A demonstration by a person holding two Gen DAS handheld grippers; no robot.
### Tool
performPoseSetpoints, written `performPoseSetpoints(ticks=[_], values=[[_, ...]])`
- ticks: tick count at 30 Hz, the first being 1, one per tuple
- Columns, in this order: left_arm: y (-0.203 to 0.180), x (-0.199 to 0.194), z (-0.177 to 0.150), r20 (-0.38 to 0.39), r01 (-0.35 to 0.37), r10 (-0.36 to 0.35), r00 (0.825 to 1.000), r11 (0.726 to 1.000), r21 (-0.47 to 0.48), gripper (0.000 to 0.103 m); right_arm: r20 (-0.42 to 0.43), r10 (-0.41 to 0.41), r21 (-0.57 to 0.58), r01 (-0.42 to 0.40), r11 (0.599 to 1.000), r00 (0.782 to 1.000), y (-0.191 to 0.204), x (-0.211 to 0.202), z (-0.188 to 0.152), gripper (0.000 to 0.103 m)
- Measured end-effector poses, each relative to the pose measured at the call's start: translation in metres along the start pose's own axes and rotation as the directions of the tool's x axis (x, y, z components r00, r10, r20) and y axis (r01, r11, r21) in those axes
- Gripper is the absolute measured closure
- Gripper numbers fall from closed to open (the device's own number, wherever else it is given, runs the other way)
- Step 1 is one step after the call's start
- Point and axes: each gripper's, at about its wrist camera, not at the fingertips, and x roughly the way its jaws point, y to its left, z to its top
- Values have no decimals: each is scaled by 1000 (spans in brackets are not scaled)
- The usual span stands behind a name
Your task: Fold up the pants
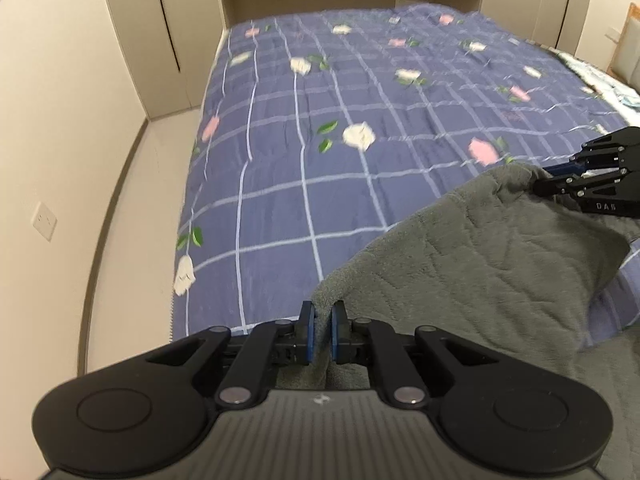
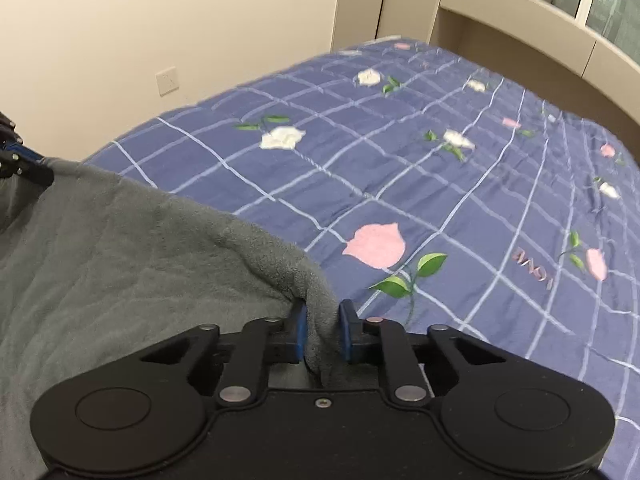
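The grey fleece pants (image 1: 480,248) hang lifted above the blue checked bed cover (image 1: 320,140), stretched between my two grippers. My left gripper (image 1: 323,312) is shut on one corner of the cloth, which bunches between its blue pads. The right gripper (image 1: 546,179) shows at the far right edge, holding the other corner. In the right wrist view, my right gripper (image 2: 323,312) is shut on a thick fold of the pants (image 2: 120,248), and the left gripper (image 2: 24,164) appears at the far left on the cloth's edge.
The flowered bed cover (image 2: 440,200) spreads flat ahead of both grippers. A beige wardrobe (image 1: 132,40) and a strip of floor (image 1: 152,184) run along the bed's left side. A wall socket (image 2: 167,80) and a curved shelf (image 2: 520,32) lie beyond the bed.
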Motion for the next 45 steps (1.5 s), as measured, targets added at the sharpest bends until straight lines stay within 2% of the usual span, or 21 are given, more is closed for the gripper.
performPoseSetpoints(ticks=[5,9,16,19,25,29,32,38,41,45], values=[[-14,-51,-11,83,-5,3,997,1000,21,96,91,-39,-32,42,999,995,14,-56,-9,89],[-29,-96,-33,152,2,-11,988,998,55,96,175,-81,-57,92,994,981,33,-113,-30,90],[-64,-159,-96,270,25,-57,961,992,122,97,254,-138,-97,167,981,957,75,-195,-96,91],[-78,-171,-124,281,20,-56,958,991,129,97,272,-163,-104,197,975,948,98,-221,-131,92],[-95,-175,-177,248,23,-40,968,997,74,97,273,-198,-113,236,965,941,148,-244,-192,93],[-106,-169,-213,221,25,-33,975,999,36,97,263,-203,-50,224,973,943,167,-248,-221,94],[-113,-165,-235,220,11,-20,975,999,42,97,250,-215,7,221,975,944,175,-247,-240,94],[-126,-162,-258,230,-23,13,973,999,44,97,239,-236,93,220,971,942,183,-243,-263,99],[-127,-172,-263,245,-24,14,969,999,37,98,258,-247,110,226,968,934,189,-253,-268,103],[-128,-167,-268,217,-10,0,976,999,45,98,260,-246,111,225,968,934,192,-261,-271,103]])
